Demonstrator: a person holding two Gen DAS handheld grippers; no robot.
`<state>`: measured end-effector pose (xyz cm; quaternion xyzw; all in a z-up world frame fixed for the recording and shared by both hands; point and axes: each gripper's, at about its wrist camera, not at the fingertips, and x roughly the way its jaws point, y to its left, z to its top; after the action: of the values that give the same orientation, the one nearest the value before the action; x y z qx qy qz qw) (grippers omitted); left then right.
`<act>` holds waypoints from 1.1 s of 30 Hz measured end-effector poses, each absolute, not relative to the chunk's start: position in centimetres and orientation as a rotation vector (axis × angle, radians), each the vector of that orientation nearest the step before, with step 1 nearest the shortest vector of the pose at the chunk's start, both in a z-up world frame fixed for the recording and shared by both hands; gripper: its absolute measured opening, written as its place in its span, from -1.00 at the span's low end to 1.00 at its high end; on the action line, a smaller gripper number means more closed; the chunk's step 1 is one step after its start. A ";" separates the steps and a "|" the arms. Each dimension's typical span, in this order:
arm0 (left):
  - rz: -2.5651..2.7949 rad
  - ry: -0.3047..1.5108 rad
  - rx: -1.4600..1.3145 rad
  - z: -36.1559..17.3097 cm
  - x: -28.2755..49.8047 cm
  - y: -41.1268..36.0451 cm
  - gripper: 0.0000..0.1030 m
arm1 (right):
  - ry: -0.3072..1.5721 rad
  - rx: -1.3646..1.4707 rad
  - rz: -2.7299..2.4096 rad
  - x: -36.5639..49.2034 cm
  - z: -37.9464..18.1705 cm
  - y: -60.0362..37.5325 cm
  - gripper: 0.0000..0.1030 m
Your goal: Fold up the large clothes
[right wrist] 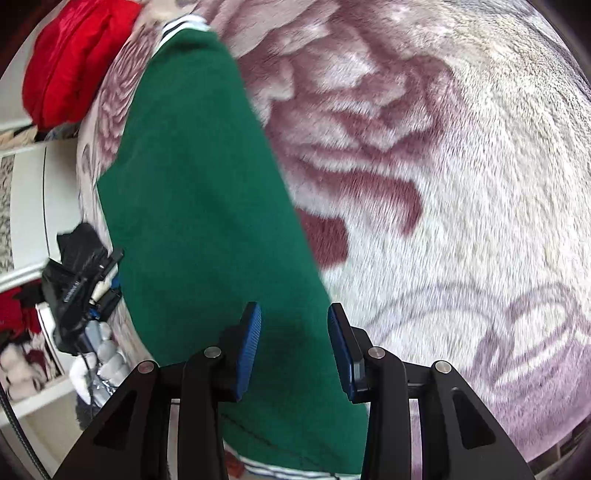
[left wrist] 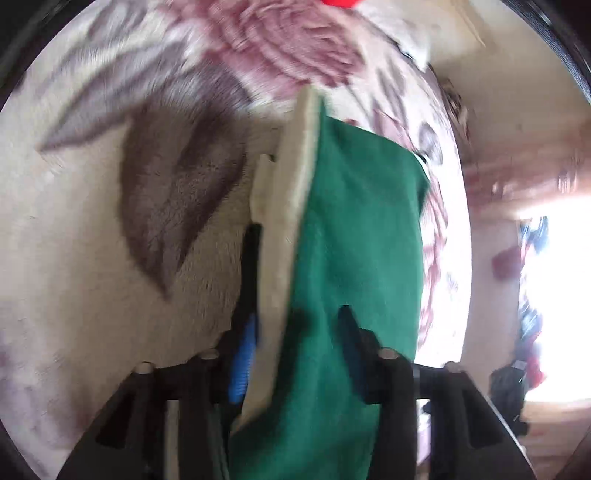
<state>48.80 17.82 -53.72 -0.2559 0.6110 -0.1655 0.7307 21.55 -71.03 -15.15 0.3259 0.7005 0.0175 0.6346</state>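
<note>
While both jaws stand half-open astride it, green garment [right wrist: 207, 206] stretches lengthwise away.

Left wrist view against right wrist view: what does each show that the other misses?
Left only: the cream fleecy lining of the garment, draped between the left gripper fingers. Right only: a red padded bundle, the striped white hem, and the right gripper with a gap at each pad. Both: the green fabric garment on the rose-patterned plush blanket.
</note>
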 end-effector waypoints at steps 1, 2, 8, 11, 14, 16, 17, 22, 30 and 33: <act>-0.375 1.340 -0.537 -52.8 47.5 17.5 0.10 | 1.613 0.724 0.060 20.8 -15.0 -70.3 -0.22; -0.382 1.343 -0.527 -52.7 46.8 17.2 0.22 | 1.628 0.704 0.076 20.0 -14.9 -69.7 -0.22; -0.267 1.460 -0.461 -52.8 35.9 18.6 0.27 | 1.717 0.678 0.161 13.3 -15.7 -68.0 0.26; -0.192 1.566 -0.500 -54.7 29.9 18.6 0.27 | 1.800 0.681 0.177 9.4 -17.4 -66.9 0.26; -0.162 1.645 -0.480 -56.9 24.5 17.4 0.27 | 1.889 0.714 0.200 5.1 -19.9 -65.9 0.26; -0.159 1.665 -0.485 -58.1 22.2 16.6 0.24 | 1.928 0.760 0.223 2.5 -21.7 -64.9 0.26; -0.157 1.656 -0.481 -58.4 21.4 16.2 0.16 | 1.932 0.769 0.228 1.4 -22.4 -64.3 0.23; -0.128 1.529 -0.495 -56.7 20.0 16.3 -0.66 | 1.833 0.729 0.161 -1.4 -20.6 -62.9 -0.72; -0.156 1.536 -0.507 -56.9 17.6 20.0 -0.65 | 1.854 0.659 0.141 -3.7 -19.6 -61.7 -0.92; -0.168 1.560 -0.555 -57.3 18.5 20.6 -0.64 | 1.948 0.638 0.118 -5.7 -22.2 -61.2 -0.91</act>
<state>18.48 20.63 -57.34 -0.2467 0.6930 -0.0748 0.6733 -5.75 -61.22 -22.20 0.2659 0.8117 0.0491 0.5176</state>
